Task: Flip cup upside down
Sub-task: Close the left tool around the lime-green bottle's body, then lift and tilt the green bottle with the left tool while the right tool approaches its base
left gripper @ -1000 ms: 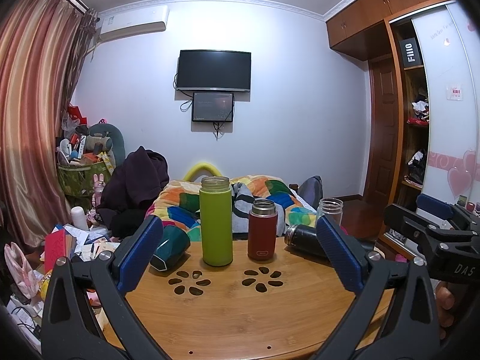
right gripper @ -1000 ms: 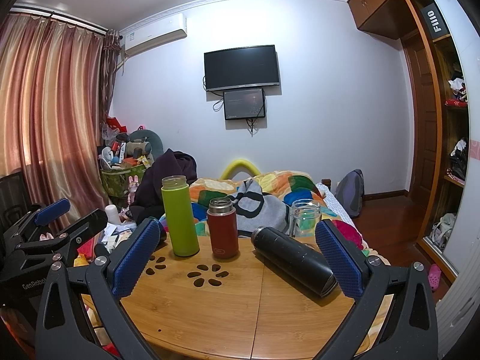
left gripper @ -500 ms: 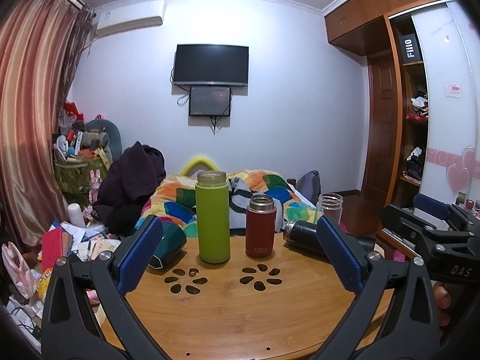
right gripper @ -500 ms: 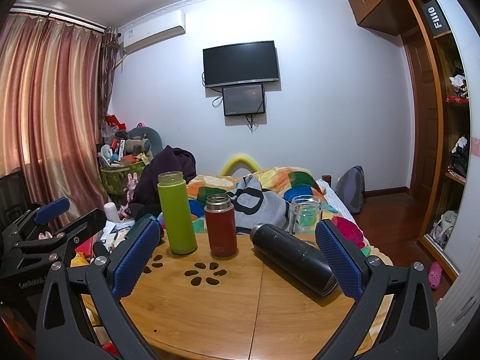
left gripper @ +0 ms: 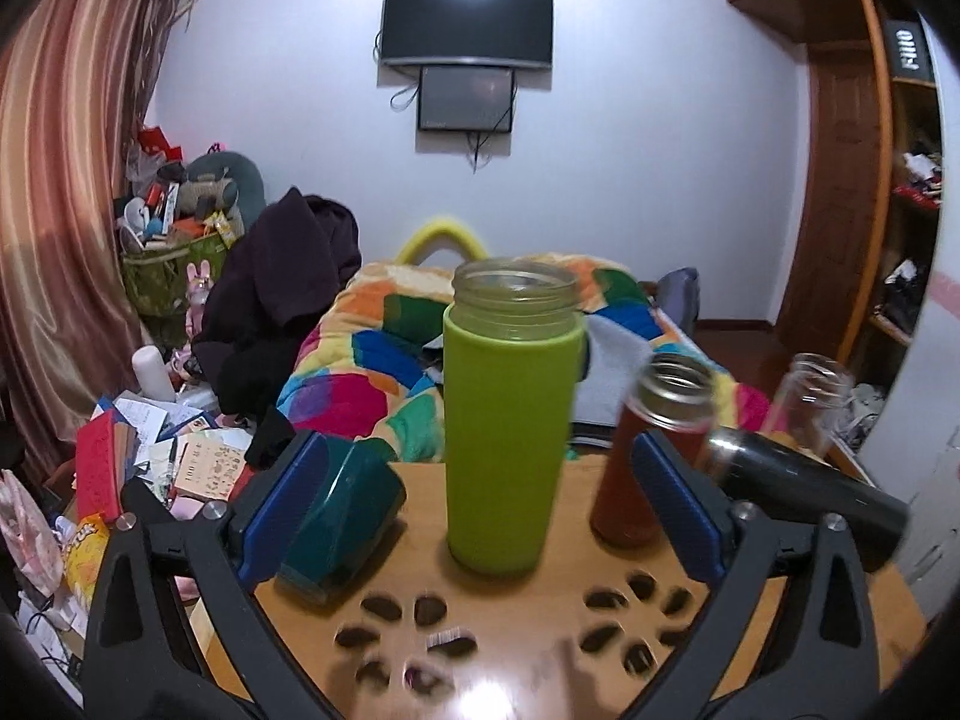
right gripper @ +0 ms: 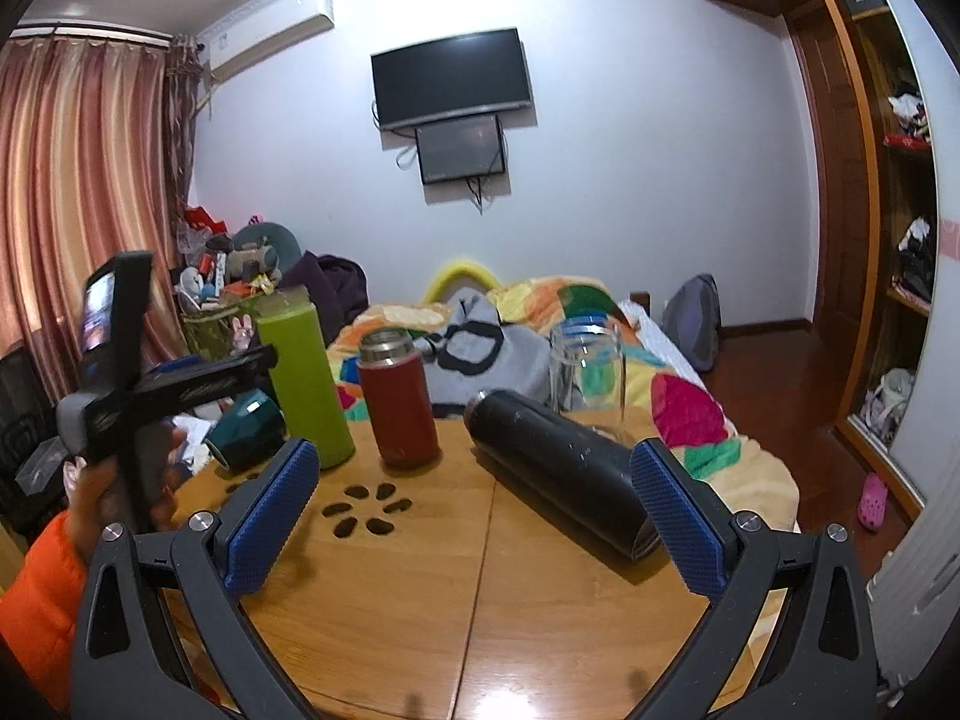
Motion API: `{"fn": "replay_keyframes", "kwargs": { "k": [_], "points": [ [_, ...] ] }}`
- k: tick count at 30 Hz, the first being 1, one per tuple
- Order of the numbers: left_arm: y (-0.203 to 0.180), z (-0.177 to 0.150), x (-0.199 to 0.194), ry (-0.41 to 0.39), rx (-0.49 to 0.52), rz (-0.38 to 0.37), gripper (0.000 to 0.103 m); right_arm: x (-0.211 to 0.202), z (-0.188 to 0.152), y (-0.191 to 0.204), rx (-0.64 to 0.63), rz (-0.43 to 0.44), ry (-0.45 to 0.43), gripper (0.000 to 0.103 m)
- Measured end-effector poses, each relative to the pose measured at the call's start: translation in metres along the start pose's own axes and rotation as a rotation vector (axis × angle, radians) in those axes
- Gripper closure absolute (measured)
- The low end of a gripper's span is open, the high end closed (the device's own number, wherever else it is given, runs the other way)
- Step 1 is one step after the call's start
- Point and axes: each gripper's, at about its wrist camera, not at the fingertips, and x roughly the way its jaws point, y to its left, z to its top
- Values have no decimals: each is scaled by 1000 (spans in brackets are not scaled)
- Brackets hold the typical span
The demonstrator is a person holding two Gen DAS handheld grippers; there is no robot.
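Since the earlier frames, the left gripper has been carried forward and lowered toward the green bottle, which now looms large and upright between its spread blue pads; the motion is betrayed by blur across the near tabletop. The right gripper has been shifted only slightly and is held with its jaws wide apart above the round wooden table, nothing between them.

Nearest in the left wrist view, the flower-shaped cut-outs in the table are seen, then the bottle standing mouth up, uncapped, just beyond them. A dark teal cup is lying on its side just beside the left pad. To the right a red flask is standing, and a black flask is lying down, with a clear glass jar behind it. Farther back, a bed with a patchwork quilt and a wall-mounted television are visible.

The approach step is judged to be in hand: no cup has yet been gripped. Which vessel is meant cannot be told for certain, though the green bottle is framed squarely. Next, the jaws would need to be closed firmly on its body before it is lifted and rotated mouth down.
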Motion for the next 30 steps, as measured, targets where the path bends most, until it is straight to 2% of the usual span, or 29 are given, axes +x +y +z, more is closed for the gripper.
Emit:
{"fn": "replay_keyframes", "kwargs": {
  "k": [2,6,10,14,19,24,30],
  "points": [
    [0,1,25,41,-10,-20,20,6,-4,-4,0,-8,20,0],
    [1,-2,51,79,-50,-69,24,18,-11,-13,9,-22,52,0],
    [-1,-5,64,116,-61,-112,37,31,-18,-23,39,-19,90,0],
    [-2,-7,62,111,-45,-108,38,38,-22,-27,54,-7,111,0],
    [-5,-9,46,140,-22,-168,39,41,-26,-20,27,-2,120,0],
    [-16,-20,12,160,59,-236,39,44,-33,-13,5,39,132,0],
    [-33,-36,-35,197,133,-375,39,49,-51,1,-41,96,158,0]
  ]
}}
